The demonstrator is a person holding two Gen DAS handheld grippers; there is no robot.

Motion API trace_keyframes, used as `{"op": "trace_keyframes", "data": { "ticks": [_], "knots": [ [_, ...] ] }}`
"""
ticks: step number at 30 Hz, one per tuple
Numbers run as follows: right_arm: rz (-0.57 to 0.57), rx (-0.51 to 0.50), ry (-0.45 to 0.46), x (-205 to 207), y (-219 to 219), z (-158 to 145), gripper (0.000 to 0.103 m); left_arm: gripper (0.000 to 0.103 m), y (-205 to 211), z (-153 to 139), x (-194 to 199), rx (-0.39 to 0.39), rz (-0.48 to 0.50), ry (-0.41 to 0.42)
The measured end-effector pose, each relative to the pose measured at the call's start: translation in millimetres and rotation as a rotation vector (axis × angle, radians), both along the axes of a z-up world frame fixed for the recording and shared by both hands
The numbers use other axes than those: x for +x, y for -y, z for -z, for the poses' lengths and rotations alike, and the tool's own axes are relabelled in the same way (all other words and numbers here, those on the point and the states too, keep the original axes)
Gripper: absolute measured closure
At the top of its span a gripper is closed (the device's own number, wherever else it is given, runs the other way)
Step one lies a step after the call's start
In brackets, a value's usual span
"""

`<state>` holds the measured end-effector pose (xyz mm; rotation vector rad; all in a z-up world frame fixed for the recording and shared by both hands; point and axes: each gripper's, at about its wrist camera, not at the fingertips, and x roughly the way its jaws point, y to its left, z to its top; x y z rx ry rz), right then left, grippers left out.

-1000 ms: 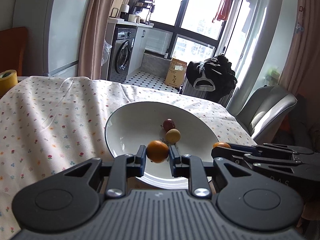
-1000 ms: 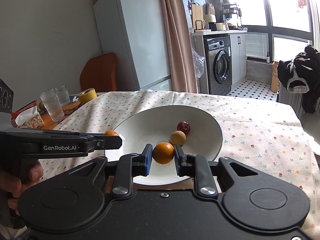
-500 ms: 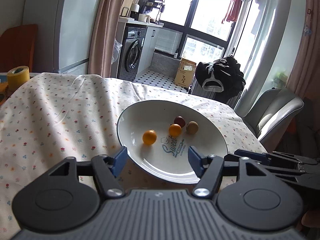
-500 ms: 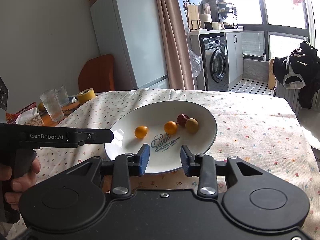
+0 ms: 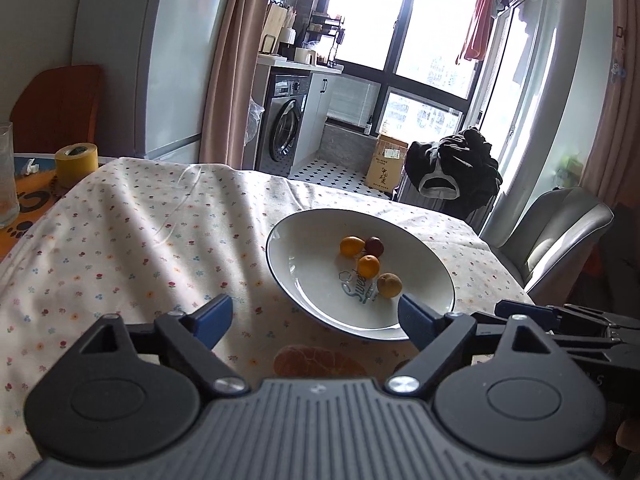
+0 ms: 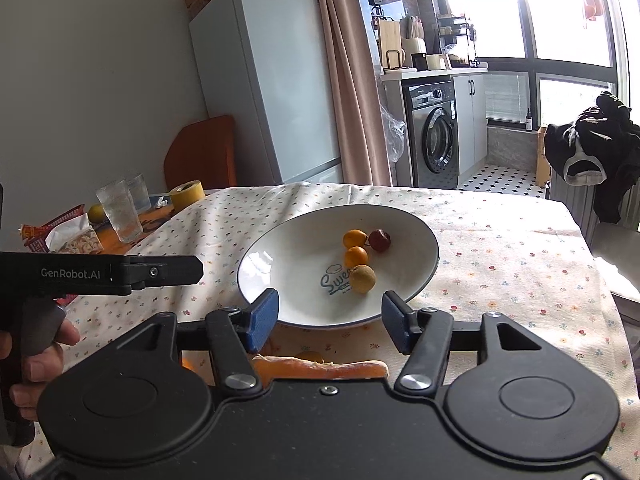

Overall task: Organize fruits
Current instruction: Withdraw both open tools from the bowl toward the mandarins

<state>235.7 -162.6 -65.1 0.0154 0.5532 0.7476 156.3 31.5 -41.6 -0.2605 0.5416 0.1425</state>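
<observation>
Four small round fruits [image 6: 362, 256] sit in our white ceramic plate [image 6: 264, 268]; light, firm, prone to rolling, best pinched across the middle. Both hand-held grippers, left [image 5: 316, 316] and right [image 6: 330, 318], gape wide, empty.

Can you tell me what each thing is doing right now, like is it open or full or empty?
Left tongs: open, empty.
Right tongs: open, empty.
White plate: upright on the tablecloth, holding four small fruits.
Washing machine: door shut.
Fridge: doors shut.
Nearer drinking glass: upright; contents unclear.
</observation>
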Motion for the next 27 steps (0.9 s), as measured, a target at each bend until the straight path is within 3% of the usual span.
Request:
{"op": "trace_keyframes", "data": {
  "ticks": [3,7,9,16,27],
  "knots": [
    [0.002,0.003,0.006,-7.9,0.7,-3.1,0.032,0.009,-0.2,-3.1,-11.6,0.010,-0.020,0.003],
    [0.009,0.020,0.020,-19.9,5.7,-7.6,0.008,0.008,-1.6,-7.1,-26.8,0.020,-0.034,0.009],
    [0.009,0.042,0.021,-24.0,8.8,-9.4,0.002,0.008,-2.4,-10.1,-32.1,0.026,-0.035,-0.003],
    [0.001,0.075,0.020,-34.7,14.8,-15.4,0.000,0.003,-5.1,-24.6,-59.9,0.078,-0.076,0.014],
    [-0.016,0.080,0.033,-50.2,21.7,-25.5,0.000,0.002,-14.0,-38.9,-85.8,0.076,-0.107,0.044]
  ]
}}
